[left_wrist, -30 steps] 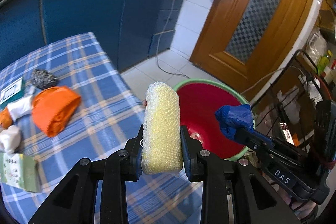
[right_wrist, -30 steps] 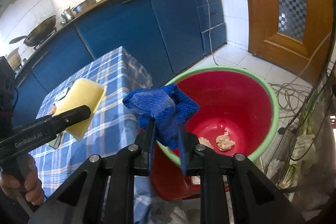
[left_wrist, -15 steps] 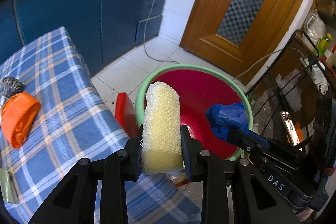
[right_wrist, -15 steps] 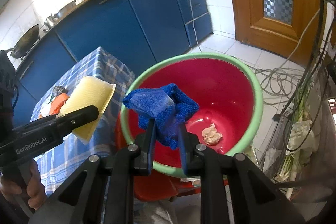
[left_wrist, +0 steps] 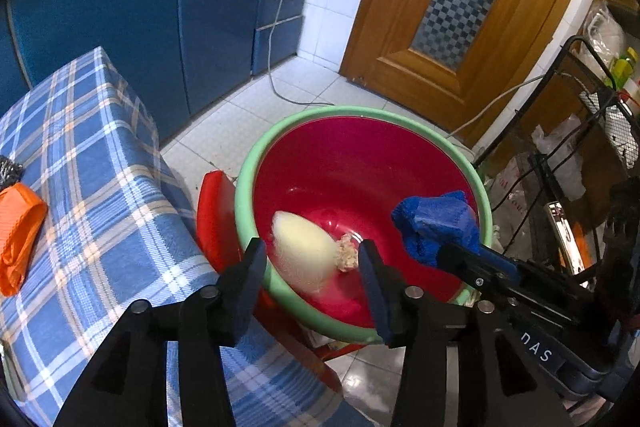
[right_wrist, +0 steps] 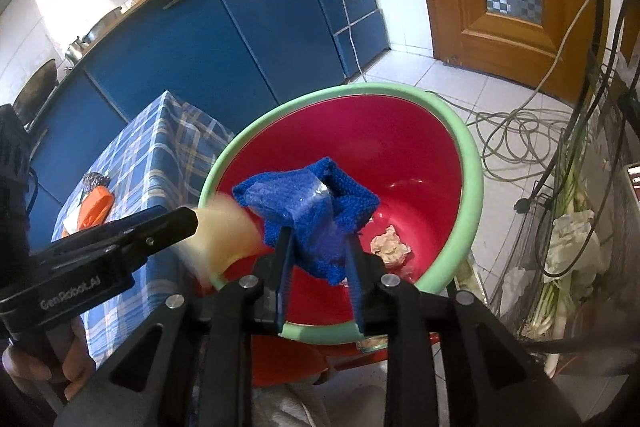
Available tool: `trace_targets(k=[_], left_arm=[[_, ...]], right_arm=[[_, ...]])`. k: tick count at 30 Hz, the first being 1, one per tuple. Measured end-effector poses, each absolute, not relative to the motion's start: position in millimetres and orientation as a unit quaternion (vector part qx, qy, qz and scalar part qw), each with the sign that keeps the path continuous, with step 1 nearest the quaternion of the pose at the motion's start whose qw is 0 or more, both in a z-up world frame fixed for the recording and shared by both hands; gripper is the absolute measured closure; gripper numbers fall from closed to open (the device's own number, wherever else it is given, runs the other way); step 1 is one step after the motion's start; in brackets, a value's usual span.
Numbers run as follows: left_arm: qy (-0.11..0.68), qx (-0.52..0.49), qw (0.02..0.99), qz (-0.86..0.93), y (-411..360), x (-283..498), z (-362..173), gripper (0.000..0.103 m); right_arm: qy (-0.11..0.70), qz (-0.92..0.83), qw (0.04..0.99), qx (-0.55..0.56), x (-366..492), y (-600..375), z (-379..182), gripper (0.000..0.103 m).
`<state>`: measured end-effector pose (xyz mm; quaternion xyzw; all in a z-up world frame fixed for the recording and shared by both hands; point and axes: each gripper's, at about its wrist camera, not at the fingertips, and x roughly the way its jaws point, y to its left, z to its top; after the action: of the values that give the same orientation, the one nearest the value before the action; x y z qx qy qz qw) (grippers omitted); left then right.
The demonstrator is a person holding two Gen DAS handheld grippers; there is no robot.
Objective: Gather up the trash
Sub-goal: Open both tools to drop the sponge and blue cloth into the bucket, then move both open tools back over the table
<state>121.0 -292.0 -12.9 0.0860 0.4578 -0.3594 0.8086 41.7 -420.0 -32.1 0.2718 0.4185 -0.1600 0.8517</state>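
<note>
The left gripper (left_wrist: 312, 263) is now standing spread wide, where half a second ago it was pinching the yellow sponge (left_wrist: 302, 255); that sponge is dropping free, motion-blurred, just past the fingertips and over the near wall of the red basin (left_wrist: 360, 163). By my reading, one piece of trash is being delivered and the left gripper is becoming free for another.

The right gripper (right_wrist: 318, 259) is still pinching the blue cloth (right_wrist: 308, 211), a nubby knitted wad bunched into a rough peak, and holding it above the basin; it looks next to be let go.

The sponge is soft, rounded and coarse-celled. The basin is smooth glossy plastic, deep and round, with a pale green rim. A crumpled beige wad (right_wrist: 390, 247) is lying on its bottom.

Farther off, an orange cloth (left_wrist: 18, 231) is waiting on the checked counter (left_wrist: 92, 155).
</note>
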Motion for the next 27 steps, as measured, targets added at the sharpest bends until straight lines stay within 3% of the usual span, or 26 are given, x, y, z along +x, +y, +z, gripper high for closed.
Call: trace_targets(k=[9, 27], left_arm=[[0.462, 0.075, 0.81, -0.353, -285.0, 123.3, -11.6, 0.053], [0.447, 0.047, 0.834, -0.321, -235.7, 123.3, 7.0, 0.053]], right_arm=[[0.408, -0.162, 0.851, 0.288, 38.9, -426.4, -32.9, 0.06], [0.403, -0.141, 0.864, 0.267, 45.3, -402.2, -15.1, 0.058]])
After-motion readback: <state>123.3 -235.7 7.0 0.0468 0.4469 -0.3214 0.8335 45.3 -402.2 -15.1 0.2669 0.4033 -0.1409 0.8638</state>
